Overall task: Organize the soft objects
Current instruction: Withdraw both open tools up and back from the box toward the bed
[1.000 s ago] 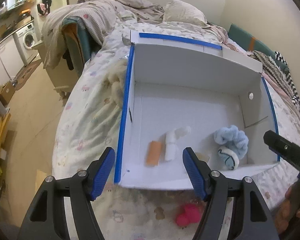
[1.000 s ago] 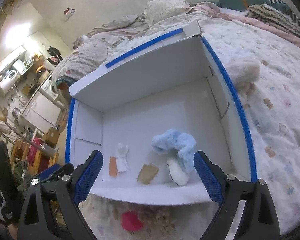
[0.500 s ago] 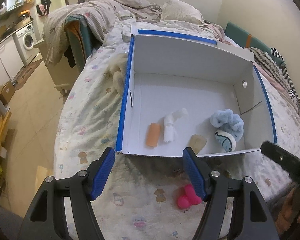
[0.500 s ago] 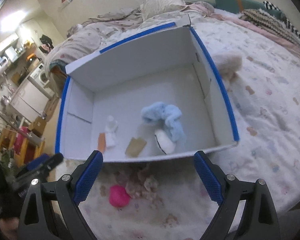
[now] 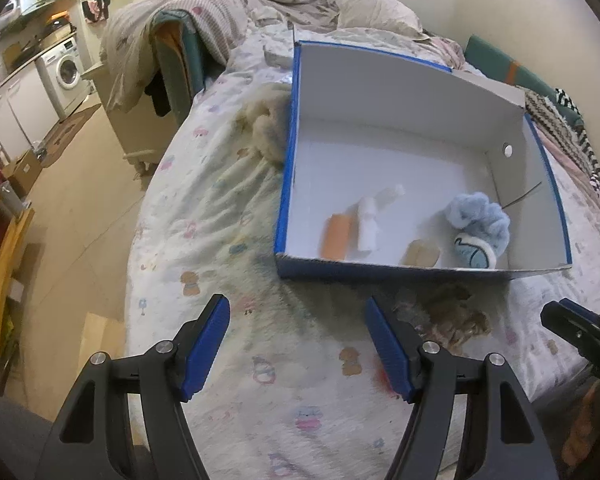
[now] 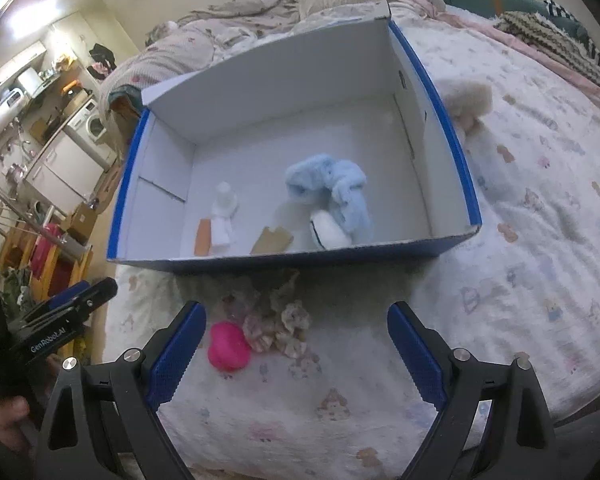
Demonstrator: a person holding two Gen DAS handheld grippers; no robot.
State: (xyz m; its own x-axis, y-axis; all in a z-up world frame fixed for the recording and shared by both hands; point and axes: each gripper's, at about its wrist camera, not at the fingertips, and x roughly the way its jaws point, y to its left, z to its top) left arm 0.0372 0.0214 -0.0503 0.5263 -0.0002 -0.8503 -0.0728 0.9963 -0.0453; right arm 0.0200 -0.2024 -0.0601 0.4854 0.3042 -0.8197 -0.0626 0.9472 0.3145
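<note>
On the bed (image 6: 540,240) the white box (image 6: 456,168) with blue edges already holds a light blue plush (image 6: 332,188), a white roll (image 6: 224,216), an orange piece (image 6: 202,236) and a tan piece (image 6: 272,240). Outside it, just before its near wall, lie a pink soft toy (image 6: 228,346) and, touching it on the right, a crumpled floral cloth (image 6: 280,324). The right claw (image 6: 296,354) stands wide and empty, and in its own view the pink toy sits low between its fingers, close against the left one, with the cloth nearer the middle of the gap. The left claw (image 5: 298,344) is also wide and empty; in its view the pink toy is mostly hidden behind its right finger, showing only as a reddish blur, and the cloth (image 5: 452,316) lies beyond that finger to the right. So both loose things lie ahead of and below the right claw, off to the side of the left one. The right hand looks the nearer and better lined up. The pink toy is rounded with no clear long axis, so I judge a straight descent, shifted a little leftward, would centre it.
</note>
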